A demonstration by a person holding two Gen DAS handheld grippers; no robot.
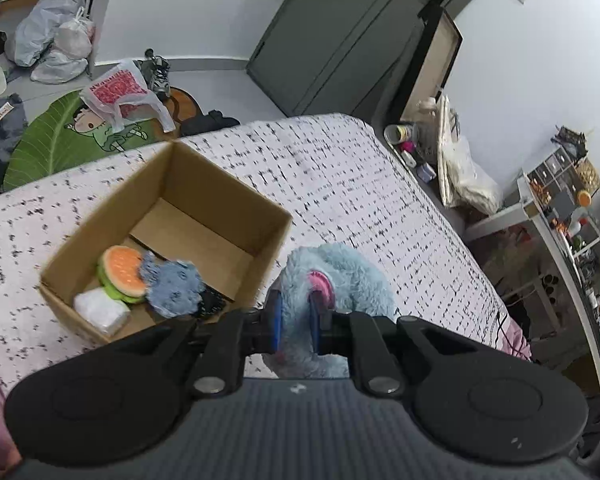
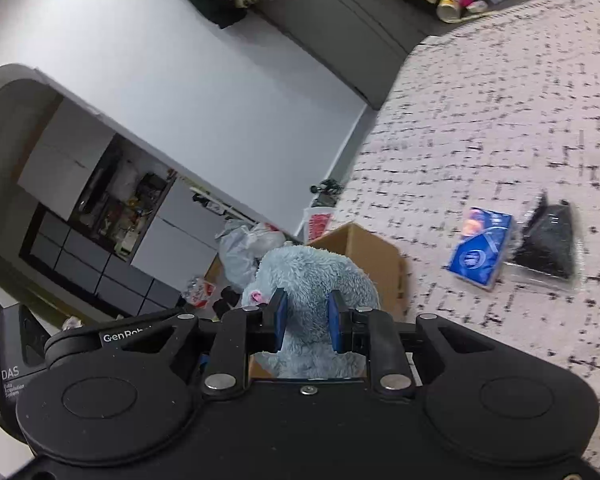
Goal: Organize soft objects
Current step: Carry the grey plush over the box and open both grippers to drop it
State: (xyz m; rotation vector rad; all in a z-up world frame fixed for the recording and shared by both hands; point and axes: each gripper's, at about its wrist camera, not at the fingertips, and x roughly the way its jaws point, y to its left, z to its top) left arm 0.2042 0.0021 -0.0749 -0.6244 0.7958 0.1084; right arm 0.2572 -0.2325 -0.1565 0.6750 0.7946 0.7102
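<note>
A fluffy light-blue plush toy (image 1: 340,276) with a pink patch hangs above the bed, and both grippers grip it. My left gripper (image 1: 296,324) is shut on one part of it, blue pads pressed into the fur. My right gripper (image 2: 308,326) is shut on another part of the same plush toy (image 2: 312,276). An open cardboard box (image 1: 204,184) sits on the bed to the left of the toy. Inside it lie a burger-shaped plush (image 1: 122,274), a blue-grey fuzzy toy (image 1: 172,288), a white soft pack (image 1: 100,312) and something black. The box (image 2: 364,252) shows behind the toy in the right wrist view.
The bed (image 1: 360,184) has a white cover with black dashes. On it lie a blue packet (image 2: 482,248) and a black item in a clear bag (image 2: 548,240). Bags (image 1: 52,36) and a green leaf mat (image 1: 52,140) are on the floor beyond; shelves (image 1: 572,216) stand at the right.
</note>
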